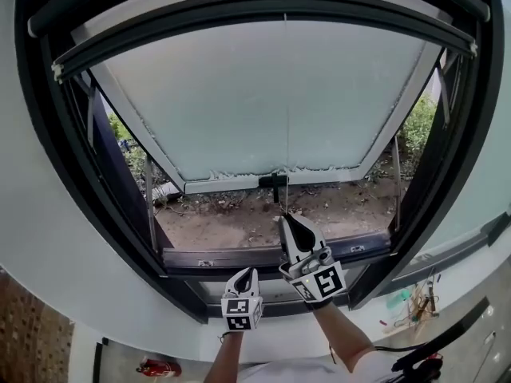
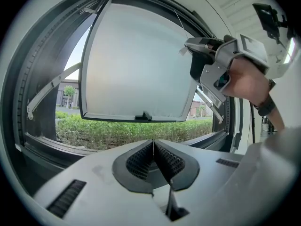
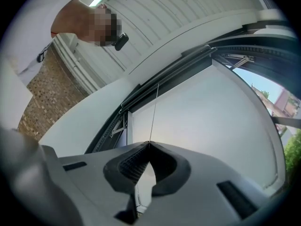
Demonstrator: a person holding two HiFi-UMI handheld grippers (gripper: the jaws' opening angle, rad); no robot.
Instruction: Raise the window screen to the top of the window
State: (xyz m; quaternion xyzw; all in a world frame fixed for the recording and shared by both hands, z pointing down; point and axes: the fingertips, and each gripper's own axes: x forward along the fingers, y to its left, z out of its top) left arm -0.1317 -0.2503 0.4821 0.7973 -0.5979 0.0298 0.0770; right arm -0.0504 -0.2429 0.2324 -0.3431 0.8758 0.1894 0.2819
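Note:
A thin pull cord [image 1: 285, 118] hangs down the middle of the window from the dark screen bar [image 1: 263, 10] at the top of the frame. My right gripper [image 1: 284, 216] points upward in front of the opening, shut on the cord's lower end. In the right gripper view the cord [image 3: 154, 112] rises straight from the closed tips of my right gripper [image 3: 149, 143] to the top rail. My left gripper [image 1: 253, 271] is lower, by the sill, shut with nothing in it. Its pads meet in the left gripper view, where my left gripper [image 2: 153, 141] faces the open window.
The frosted sash [image 1: 263, 94] is swung outward, with a black handle [image 1: 273, 180] on its lower edge. Bare soil and green shrubs lie outside. The dark sill [image 1: 263, 255] runs below the grippers. A red extinguisher [image 1: 158, 367] stands at the lower left, beside a brick wall [image 1: 28, 333].

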